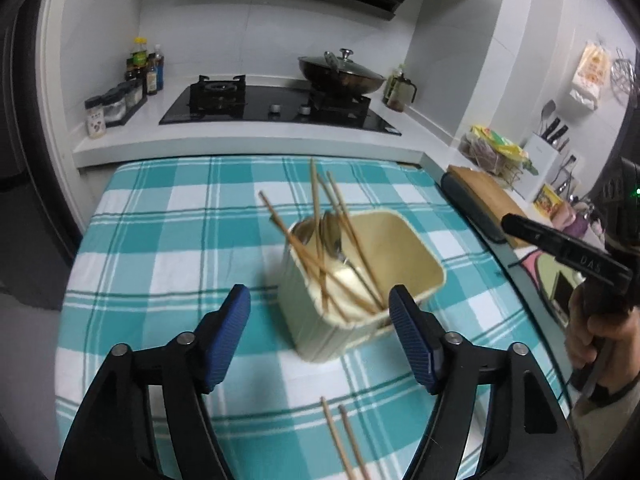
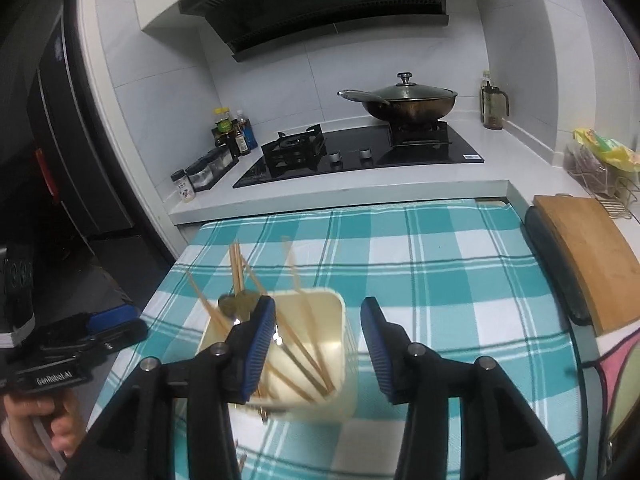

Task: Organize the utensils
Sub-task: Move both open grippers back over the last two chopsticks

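A kitchen: white tiled walls, a black hood over a black hob set in a white counter, with a lidded wok on the right burner. Nearer lies a table under a teal-and-white checked cloth. On it stands a cream bin, tilted in the left view, holding chopsticks and spoons that lean out over its rim.

Two loose chopsticks run off the bottom edge of the left view; in the right view that spot is mostly hidden by a finger. Motion blurs the bin in both views.

The left gripper is spread wide and holds nothing, with the bin just ahead. The right gripper also gapes, empty, above the bin. Only the right view shows the cutting board whole.
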{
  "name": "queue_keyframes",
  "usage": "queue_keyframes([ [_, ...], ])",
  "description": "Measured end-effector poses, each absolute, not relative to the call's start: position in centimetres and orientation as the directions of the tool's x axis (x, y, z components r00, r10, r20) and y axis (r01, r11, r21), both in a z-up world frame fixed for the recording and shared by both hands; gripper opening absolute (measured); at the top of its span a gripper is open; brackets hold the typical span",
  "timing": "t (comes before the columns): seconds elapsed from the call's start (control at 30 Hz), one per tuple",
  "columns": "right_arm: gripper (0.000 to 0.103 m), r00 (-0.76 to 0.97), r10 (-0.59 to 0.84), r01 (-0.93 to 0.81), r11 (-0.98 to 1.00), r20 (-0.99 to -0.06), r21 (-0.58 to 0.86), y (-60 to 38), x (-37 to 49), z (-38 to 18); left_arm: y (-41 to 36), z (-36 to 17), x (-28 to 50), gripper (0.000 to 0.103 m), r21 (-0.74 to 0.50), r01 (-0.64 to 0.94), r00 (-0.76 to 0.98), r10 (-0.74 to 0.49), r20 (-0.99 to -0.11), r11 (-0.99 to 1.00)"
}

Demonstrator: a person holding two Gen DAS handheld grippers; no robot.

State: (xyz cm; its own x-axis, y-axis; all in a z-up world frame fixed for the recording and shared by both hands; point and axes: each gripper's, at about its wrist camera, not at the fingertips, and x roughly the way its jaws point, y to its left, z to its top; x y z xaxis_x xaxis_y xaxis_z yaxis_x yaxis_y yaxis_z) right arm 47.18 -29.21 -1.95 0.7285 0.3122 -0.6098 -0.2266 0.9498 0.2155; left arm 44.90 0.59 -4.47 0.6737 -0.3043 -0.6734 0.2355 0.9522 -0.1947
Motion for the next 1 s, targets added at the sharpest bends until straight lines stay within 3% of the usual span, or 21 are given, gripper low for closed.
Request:
queue_keyframes([
  [0.1,0.054,0.719,0.260,-0.216,0.965,-0.645,0.148,-30.5,43.3,-4.6,2.6,-9.0,40.1,0.084,-0.183,0.199,0.642,-0.269,-0.718,0.963],
  [0.2,0.054,0.689,0.200,-0.205,0.976,-0.697,0.078,-31.0,38.8,-9.0,3.7,-14.7,35.7,0.084,-0.169,0.139,0.593,-0.219,-0.775,0.976],
  [0.37,0.054,0.637,0.157,-0.164,0.984,-0.755,0.067,-31.3,31.6,-16.5,4.1,-20.3,31.3,0.084,-0.148,0.051,0.585,-0.149,-0.797,0.988],
  [0.57,0.054,0.626,0.111,-0.140,0.990,-0.772,0.029,-30.4,27.7,-20.6,3.3,-22.4,30.5,0.085,-0.066,0.028,0.608,-0.069,-0.791,0.997],
  [0.7,0.054,0.640,0.084,-0.123,0.992,-0.764,0.006,-30.1,27.2,-21.7,2.2,-22.8,30.9,0.095,-0.004,0.055,0.591,-0.036,-0.806,0.998],
  [1.0,0.055,0.647,0.064,-0.120,0.993,-0.760,-0.020,-29.8,27.0,-21.8,2.2,-23.0,31.1,0.100,0.004,0.049,0.584,-0.025,-0.812,0.999],
])
